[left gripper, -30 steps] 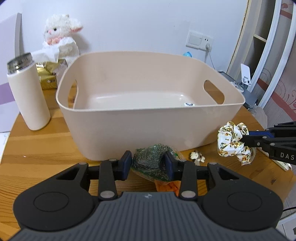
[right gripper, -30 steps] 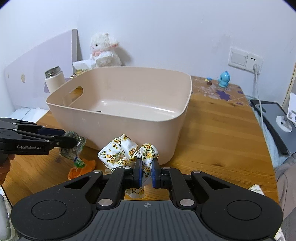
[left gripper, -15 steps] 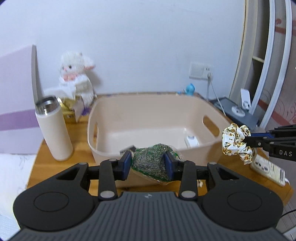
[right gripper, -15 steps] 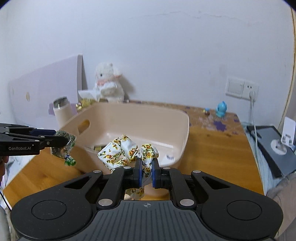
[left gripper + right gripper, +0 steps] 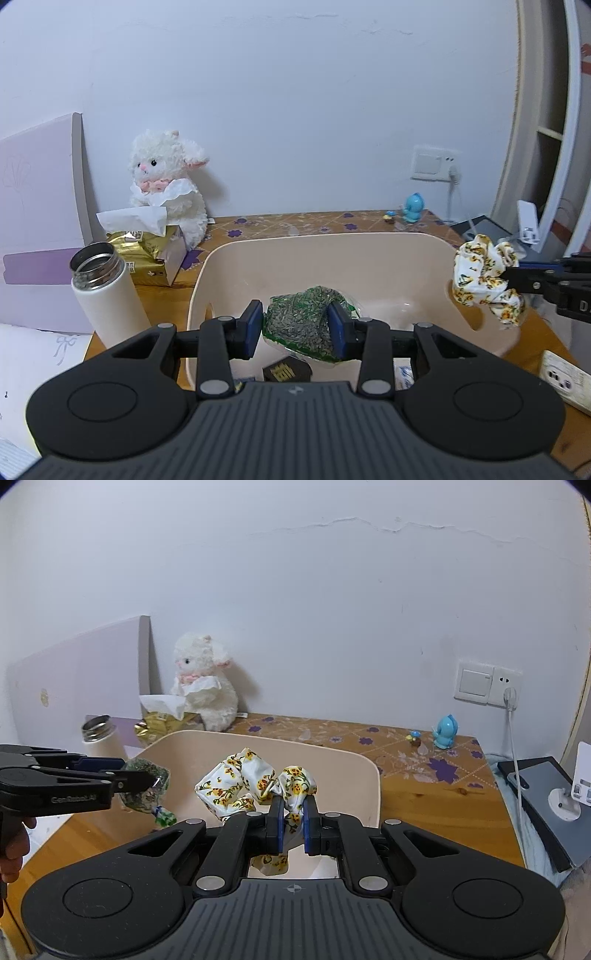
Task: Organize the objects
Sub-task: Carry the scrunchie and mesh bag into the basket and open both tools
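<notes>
Wooden table [image 5: 424,797] against white wall, beige bin [image 5: 369,258] as reference. Left gripper [image 5: 295,326] clamped on green seed packet [image 5: 301,321], held above bin's near-left side. Right gripper [image 5: 291,821] pinching floral scrunchie [image 5: 255,781] over bin's right rim. Thermos [image 5: 107,295] and plush lamb [image 5: 166,184] left of bin.

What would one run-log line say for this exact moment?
left gripper: shut on seed packet | right gripper: shut on floral scrunchie | both over beige basket | step: release pending
</notes>
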The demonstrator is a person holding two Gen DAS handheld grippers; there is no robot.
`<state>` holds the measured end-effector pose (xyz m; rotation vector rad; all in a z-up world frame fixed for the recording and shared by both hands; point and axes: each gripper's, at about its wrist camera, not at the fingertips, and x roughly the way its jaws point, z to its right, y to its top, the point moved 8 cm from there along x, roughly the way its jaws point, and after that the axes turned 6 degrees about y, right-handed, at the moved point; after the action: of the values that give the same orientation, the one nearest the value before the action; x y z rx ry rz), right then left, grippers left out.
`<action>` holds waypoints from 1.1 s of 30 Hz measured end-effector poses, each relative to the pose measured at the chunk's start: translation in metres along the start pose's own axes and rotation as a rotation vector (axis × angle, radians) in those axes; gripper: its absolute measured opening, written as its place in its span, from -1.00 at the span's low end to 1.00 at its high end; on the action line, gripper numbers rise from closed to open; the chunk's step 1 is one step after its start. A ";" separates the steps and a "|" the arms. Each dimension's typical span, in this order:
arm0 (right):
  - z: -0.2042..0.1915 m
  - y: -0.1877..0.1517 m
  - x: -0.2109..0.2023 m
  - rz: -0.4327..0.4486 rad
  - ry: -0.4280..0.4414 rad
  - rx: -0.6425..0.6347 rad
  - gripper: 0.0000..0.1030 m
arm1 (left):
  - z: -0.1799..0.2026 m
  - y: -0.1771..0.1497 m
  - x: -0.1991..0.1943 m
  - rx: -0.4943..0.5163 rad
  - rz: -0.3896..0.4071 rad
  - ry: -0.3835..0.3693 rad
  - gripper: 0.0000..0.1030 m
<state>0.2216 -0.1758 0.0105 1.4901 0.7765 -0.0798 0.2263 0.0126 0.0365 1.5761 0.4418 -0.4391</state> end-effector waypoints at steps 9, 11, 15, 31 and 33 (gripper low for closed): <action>0.011 -0.020 0.046 -0.111 -0.054 -0.025 -0.82 | 0.013 -0.013 0.062 0.069 -0.102 0.080 -0.21; 0.012 -0.026 0.054 -0.141 -0.059 -0.034 -0.82 | 0.016 -0.021 0.072 0.089 -0.128 0.093 -0.21; 0.015 -0.038 0.064 -0.186 -0.071 -0.043 -0.79 | 0.017 -0.035 0.086 0.103 -0.178 0.100 -0.21; 0.006 -0.016 0.012 -0.065 -0.074 -0.067 0.80 | 0.009 -0.019 0.037 0.095 -0.095 0.133 0.63; 0.001 -0.015 0.000 -0.052 -0.068 -0.076 0.93 | 0.007 -0.017 0.023 0.082 -0.078 0.133 0.70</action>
<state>0.2147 -0.1783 -0.0023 1.3885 0.7557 -0.1383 0.2367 0.0065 0.0102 1.6776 0.5953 -0.4183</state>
